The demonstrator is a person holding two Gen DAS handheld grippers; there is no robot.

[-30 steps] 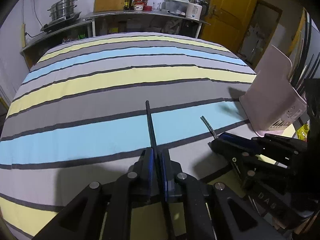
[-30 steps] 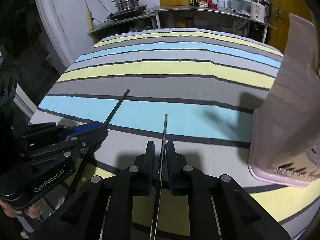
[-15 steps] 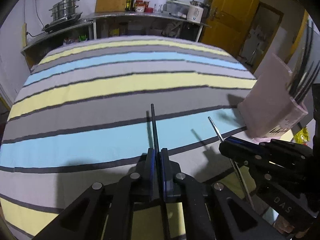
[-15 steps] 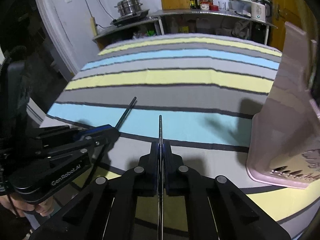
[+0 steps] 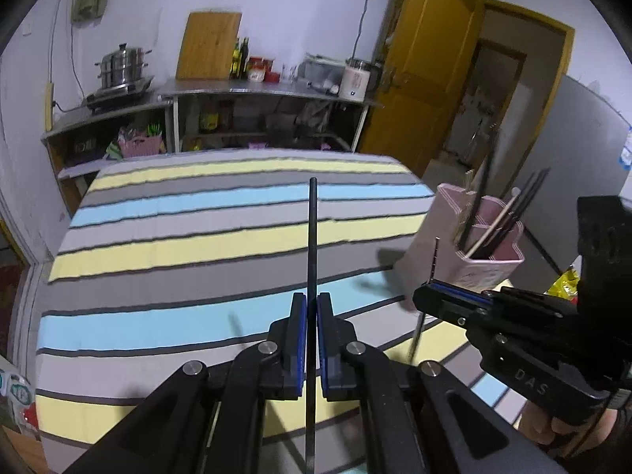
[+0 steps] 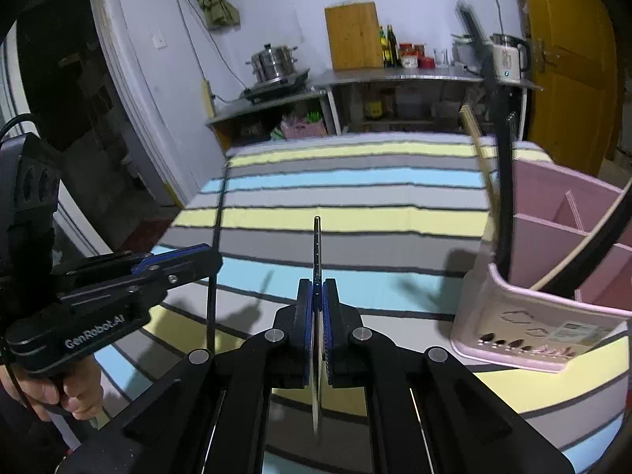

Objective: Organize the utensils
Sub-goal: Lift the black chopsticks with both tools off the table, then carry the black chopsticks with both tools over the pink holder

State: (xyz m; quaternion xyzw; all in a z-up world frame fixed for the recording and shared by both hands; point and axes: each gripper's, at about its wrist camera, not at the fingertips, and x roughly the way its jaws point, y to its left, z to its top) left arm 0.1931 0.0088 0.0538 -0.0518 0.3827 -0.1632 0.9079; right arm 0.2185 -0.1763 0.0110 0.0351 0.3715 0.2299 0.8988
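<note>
My left gripper (image 5: 311, 300) is shut on a thin black chopstick (image 5: 312, 233) that points up and away over the striped cloth. My right gripper (image 6: 317, 284) is shut on a slim metal chopstick (image 6: 316, 241); it also shows in the left wrist view (image 5: 418, 302). Both are held above the table. The pink utensil holder (image 5: 474, 264) stands at the right, with several chopsticks and utensils upright in its compartments. In the right wrist view the holder (image 6: 553, 316) is close at the right, and the left gripper (image 6: 213, 254) is at the left.
The table is covered with a striped cloth (image 5: 197, 245) of yellow, blue and grey. Behind it stand steel shelves (image 5: 256, 94) with a pot, bottles, a kettle and a wooden board. A yellow door (image 5: 426, 71) is at the back right.
Both grippers have lifted and tilted upward with their chopsticks. The table now looks farther below, and the holder's open top has come into view.
</note>
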